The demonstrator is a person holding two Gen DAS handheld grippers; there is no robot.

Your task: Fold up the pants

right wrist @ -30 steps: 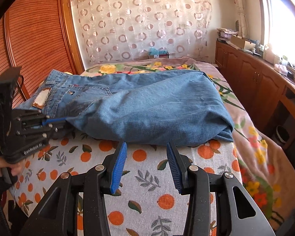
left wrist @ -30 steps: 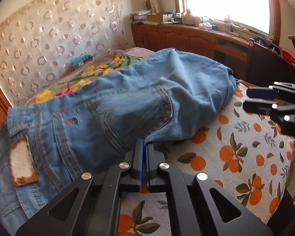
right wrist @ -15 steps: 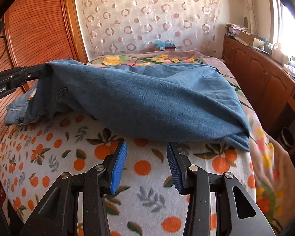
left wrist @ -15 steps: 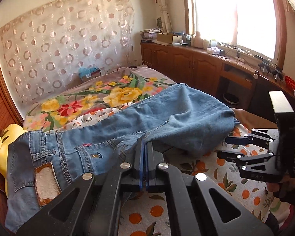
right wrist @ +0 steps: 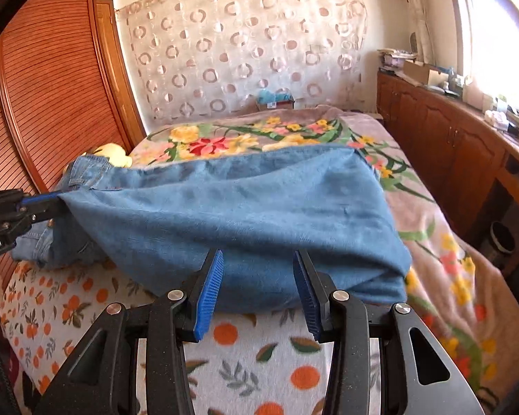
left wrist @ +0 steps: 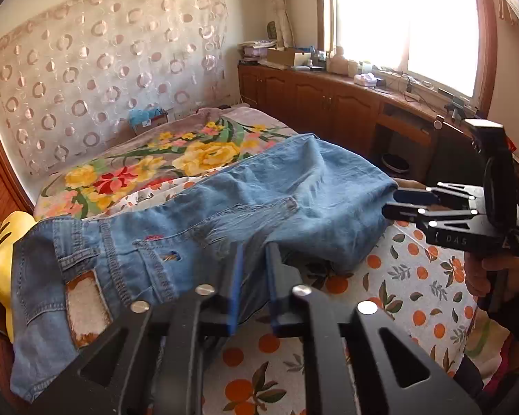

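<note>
Soft, heavy blue denim pants (right wrist: 245,214) drape limply; left gripper (left wrist: 253,266) opening around crotch fold; right gripper (right wrist: 256,276) unclenched, empty; grasp hems.

The right gripper (left wrist: 406,204) body bears "DAS" in pale letters. The left gripper (right wrist: 48,204) body reads "Robot.AI", its start cut off.

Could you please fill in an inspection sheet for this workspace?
Surface: orange-print sheet, floral blanket beyond it.
Job's things: jeans lying across the bed, legs folded over.
Clutter: yellow plush toy by the waistband.
Tools: left tool jaws opening, denim between them; right tool open, empty, at the jeans' near edge.
Cables: wires on the window counter.
Surroundings: wooden cabinets, circle-patterned curtain.
</note>
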